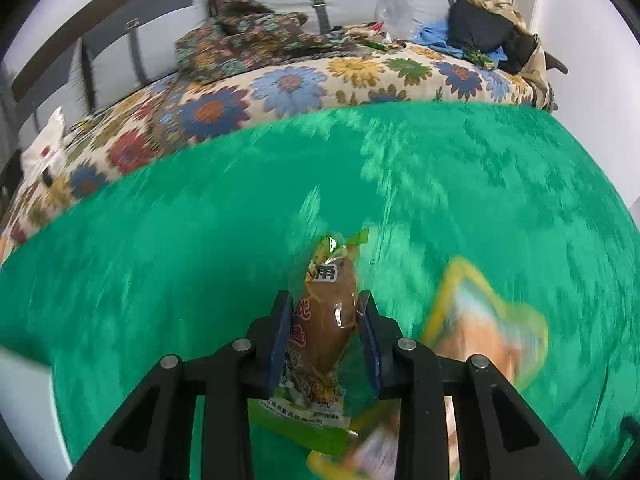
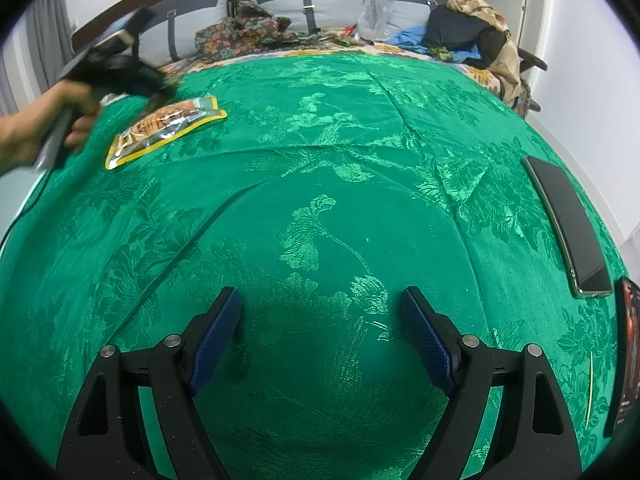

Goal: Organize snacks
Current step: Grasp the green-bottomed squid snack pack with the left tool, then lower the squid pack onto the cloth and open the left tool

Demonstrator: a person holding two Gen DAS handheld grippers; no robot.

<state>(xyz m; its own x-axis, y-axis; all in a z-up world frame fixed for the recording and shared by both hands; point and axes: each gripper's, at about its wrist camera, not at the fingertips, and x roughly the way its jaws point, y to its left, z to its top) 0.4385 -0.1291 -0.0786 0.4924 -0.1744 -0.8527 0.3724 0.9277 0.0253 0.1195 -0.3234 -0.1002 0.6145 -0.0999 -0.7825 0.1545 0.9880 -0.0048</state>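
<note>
Left gripper (image 1: 324,308) clamps one green snack packet (image 1: 326,320); two yellow-edged packets (image 1: 488,320) lie beside it on the green bedspread (image 2: 320,160). Right gripper (image 2: 320,332) stands apart, empty.

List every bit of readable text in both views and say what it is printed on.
"甫": white label patch on the clear green-edged packet of brown snack, clamped in the left gripper.
Red characters and small print on that packet: partly hidden, unreadable.
Yellow-edged foil snack pouch: orange characters too small.
Dark red-printed item at the right edge: illegible.
</note>
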